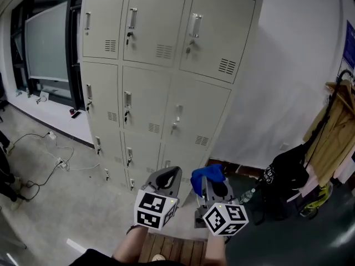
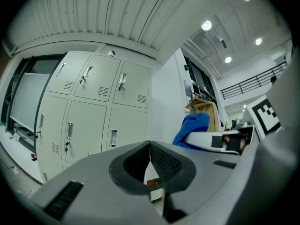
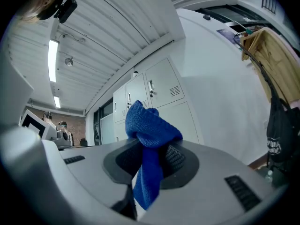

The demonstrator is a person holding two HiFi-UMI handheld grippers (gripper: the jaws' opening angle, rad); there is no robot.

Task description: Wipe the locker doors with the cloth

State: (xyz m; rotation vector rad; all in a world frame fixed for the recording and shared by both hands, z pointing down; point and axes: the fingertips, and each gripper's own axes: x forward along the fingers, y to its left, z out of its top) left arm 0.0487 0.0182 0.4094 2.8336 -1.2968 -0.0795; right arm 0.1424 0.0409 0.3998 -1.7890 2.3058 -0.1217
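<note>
The right gripper is pinching the blue cloth. Its jaws are clamping on the fabric, with a bunched end sticking up above them and a tail hanging below. The left gripper is hovering just beside it, jaws pressed together on nothing. Both are sitting low in front of the beige lockers, and the cloth is touching no door. Right of the lockers, coats are hanging.
</note>
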